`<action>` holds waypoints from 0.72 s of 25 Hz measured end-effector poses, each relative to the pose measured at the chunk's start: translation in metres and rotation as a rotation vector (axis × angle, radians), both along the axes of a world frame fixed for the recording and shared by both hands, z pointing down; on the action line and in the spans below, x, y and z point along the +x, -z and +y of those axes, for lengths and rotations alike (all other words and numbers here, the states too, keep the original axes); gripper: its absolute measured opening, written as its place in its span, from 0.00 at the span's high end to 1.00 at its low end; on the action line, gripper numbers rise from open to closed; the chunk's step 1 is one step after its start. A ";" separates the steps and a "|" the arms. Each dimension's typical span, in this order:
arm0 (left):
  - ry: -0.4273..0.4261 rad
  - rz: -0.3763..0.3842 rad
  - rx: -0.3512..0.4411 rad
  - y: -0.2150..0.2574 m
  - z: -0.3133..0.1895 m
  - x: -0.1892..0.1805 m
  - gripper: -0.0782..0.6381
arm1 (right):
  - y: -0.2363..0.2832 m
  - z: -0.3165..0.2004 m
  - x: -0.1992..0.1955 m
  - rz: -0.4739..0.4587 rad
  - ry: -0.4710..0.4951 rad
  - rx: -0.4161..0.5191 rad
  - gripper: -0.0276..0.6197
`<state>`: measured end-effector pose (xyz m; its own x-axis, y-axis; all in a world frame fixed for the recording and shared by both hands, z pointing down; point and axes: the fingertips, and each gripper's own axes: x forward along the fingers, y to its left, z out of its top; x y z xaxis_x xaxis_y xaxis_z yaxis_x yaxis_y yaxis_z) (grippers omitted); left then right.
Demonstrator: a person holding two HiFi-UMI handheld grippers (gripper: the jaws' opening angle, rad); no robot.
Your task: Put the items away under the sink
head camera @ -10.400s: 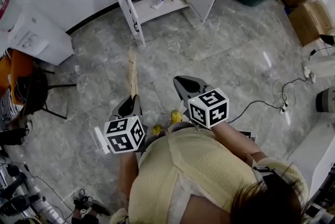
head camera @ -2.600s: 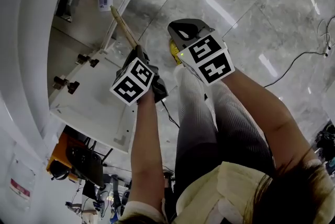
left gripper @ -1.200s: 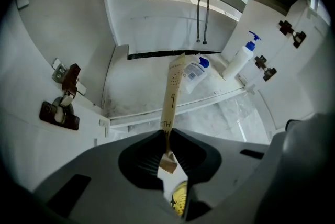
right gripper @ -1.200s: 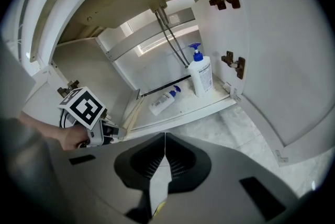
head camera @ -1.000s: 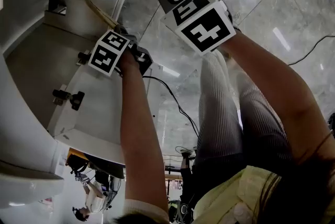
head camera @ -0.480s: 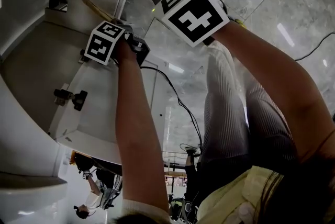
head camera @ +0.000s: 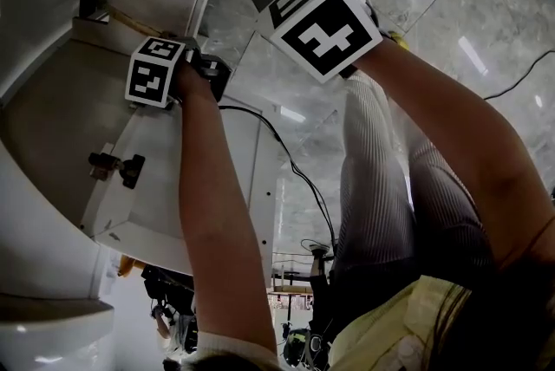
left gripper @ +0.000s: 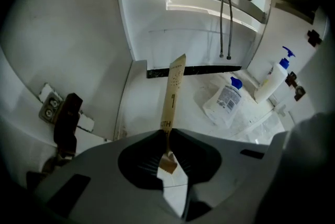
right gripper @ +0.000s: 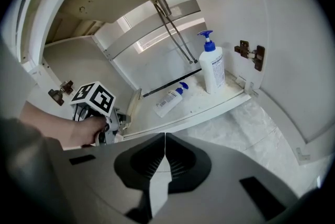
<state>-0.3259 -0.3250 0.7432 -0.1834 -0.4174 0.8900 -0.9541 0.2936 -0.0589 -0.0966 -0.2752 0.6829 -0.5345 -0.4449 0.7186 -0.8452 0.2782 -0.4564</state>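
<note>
Left tool is clamped on the near end of a long kraft-paper packet. The packet's long axis runs straight ahead from the tool into the open under-sink cabinet, its tip above the left rear of the counter. A lying bottle and an upright pump bottle sit to its right.

Right tool is closed on nothing, farther out. Judgement: the left does the placing.

Packet print legible: "OTH"; bottle labels unreadable.

Your left gripper pinches the near end of a long, flat tan paper sleeve, which points into the white under-sink cabinet. Inside, a white blue-capped bottle lies flat, near an upright white blue-pump bottle.
</note>
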 end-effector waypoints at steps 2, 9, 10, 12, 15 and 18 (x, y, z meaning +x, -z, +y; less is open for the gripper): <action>0.009 -0.043 0.030 0.007 -0.004 -0.007 0.78 | -0.001 0.003 -0.001 -0.002 0.003 -0.005 0.92; -0.013 -0.106 0.109 0.022 -0.009 -0.013 0.72 | -0.002 0.011 0.005 -0.010 -0.023 -0.016 0.92; -0.014 -0.100 0.107 0.022 -0.008 -0.011 0.72 | -0.001 0.012 0.007 -0.009 -0.024 -0.017 0.92; -0.019 -0.079 0.098 0.022 -0.004 -0.006 0.72 | -0.001 0.016 0.010 -0.005 -0.027 -0.021 0.92; -0.022 -0.042 0.080 0.022 0.003 0.004 0.74 | 0.001 0.021 0.015 -0.004 -0.036 -0.027 0.92; -0.014 -0.002 0.082 0.026 0.009 0.014 0.76 | 0.006 0.025 0.018 -0.005 -0.043 -0.027 0.92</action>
<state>-0.3117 -0.3158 0.7168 -0.1791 -0.4913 0.8524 -0.9581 0.2840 -0.0377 -0.0782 -0.2507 0.6766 -0.5191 -0.4477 0.7281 -0.8537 0.2293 -0.4677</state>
